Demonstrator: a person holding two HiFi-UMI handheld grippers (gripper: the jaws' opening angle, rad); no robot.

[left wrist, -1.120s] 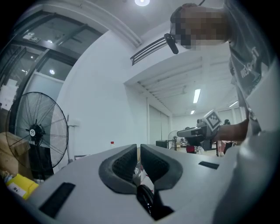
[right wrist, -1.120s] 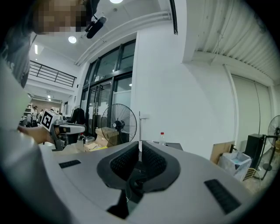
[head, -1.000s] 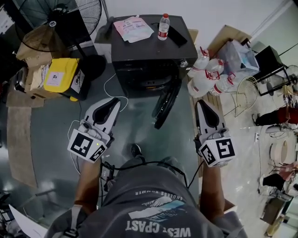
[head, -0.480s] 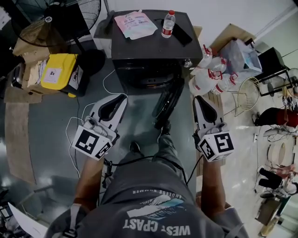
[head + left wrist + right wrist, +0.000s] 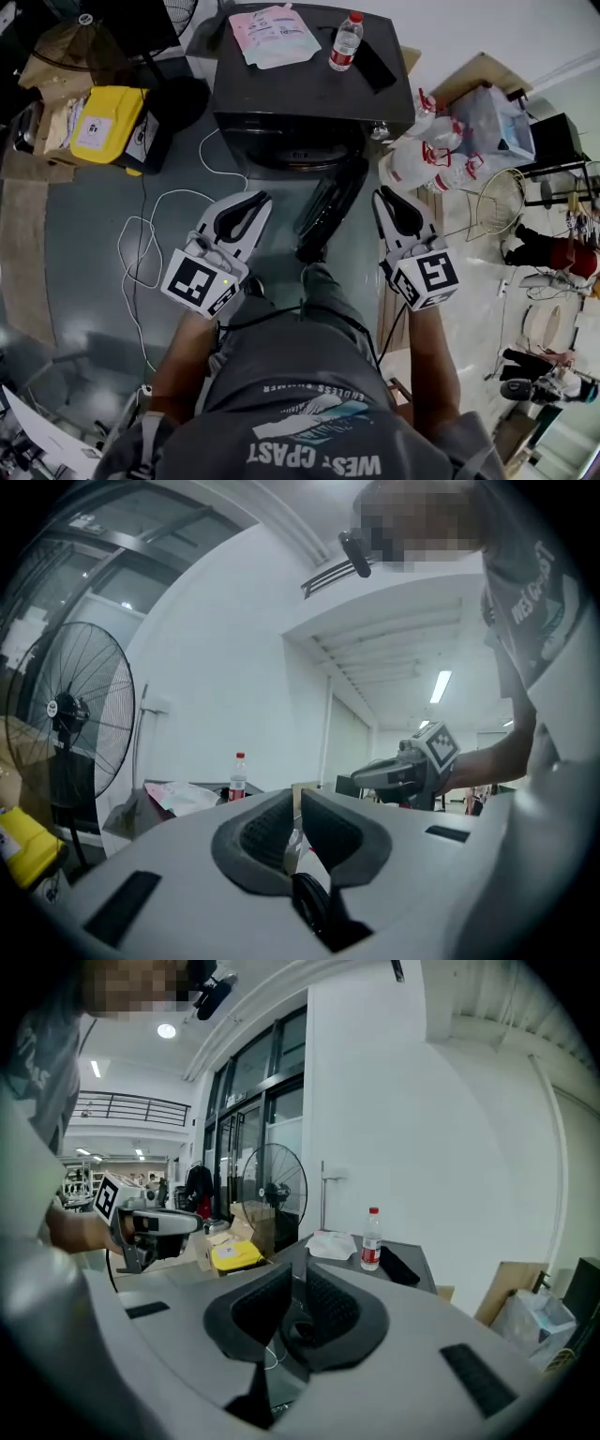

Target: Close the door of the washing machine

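The black washing machine (image 5: 309,94) stands at the top of the head view. Its round door (image 5: 328,206) hangs open, swung out toward me. My left gripper (image 5: 259,199) is held to the left of the door, jaws shut with nothing in them; in the left gripper view (image 5: 294,799) the pads meet. On the door's right side my right gripper (image 5: 381,195) hangs close beside it, not touching. Its jaws (image 5: 298,1277) are opening to a narrow gap with nothing between them. A water bottle (image 5: 346,42) and a pink pouch (image 5: 272,33) lie on the machine's top.
White jugs with red caps (image 5: 427,155) crowd the floor right of the machine. A yellow box (image 5: 108,127) and cardboard sit to the left, and a white cable (image 5: 150,244) loops over the grey floor. My leg and foot are just below the door.
Both grippers have come forward and lower, closer to the open door. My foot has stepped up under the door, and the machine now sits nearer in the head view.
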